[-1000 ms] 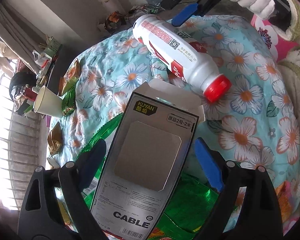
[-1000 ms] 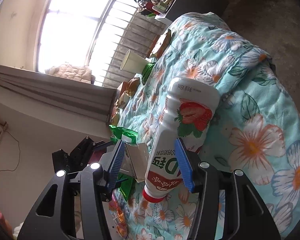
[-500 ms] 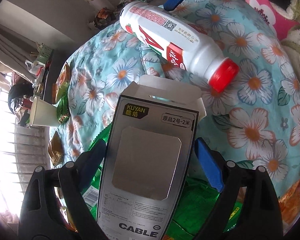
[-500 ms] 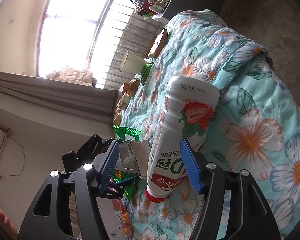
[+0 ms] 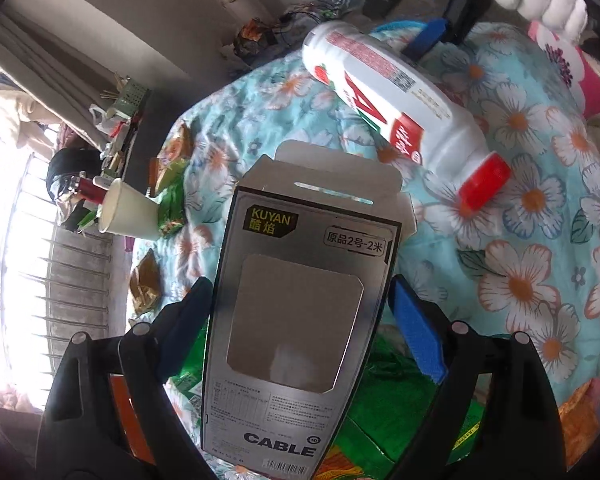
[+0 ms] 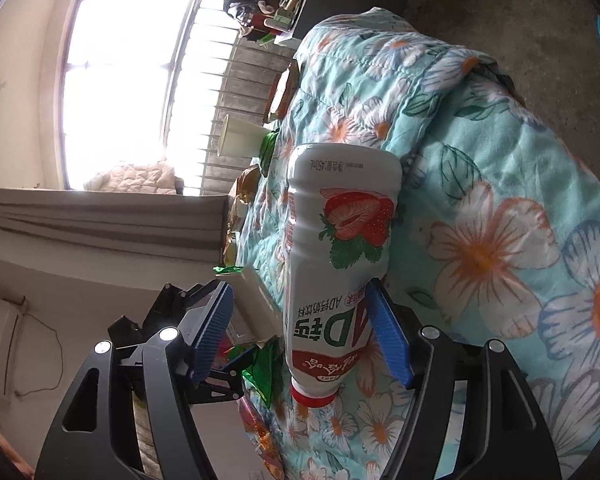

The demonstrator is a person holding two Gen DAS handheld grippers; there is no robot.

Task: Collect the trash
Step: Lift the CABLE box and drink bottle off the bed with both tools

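Observation:
My left gripper is shut on a grey cable box marked KUYAN and CABLE, held upright above the floral quilt. A white strawberry-drink bottle with a red cap lies on the quilt beyond it. In the right wrist view the same bottle sits between the blue pads of my right gripper. The right pad touches the bottle's side, and the left pad stands apart from it, so the gripper is open. The left gripper and box show behind that pad.
A white paper cup lies on its side at the quilt's far left edge. Green and gold snack wrappers lie near it, and green wrappers lie under my left gripper. A cluttered dark table stands by the window.
The right gripper has moved further along the bottle, with the bottle lying deeper between its pads. The left gripper still holds the cable box and has shifted only slightly.

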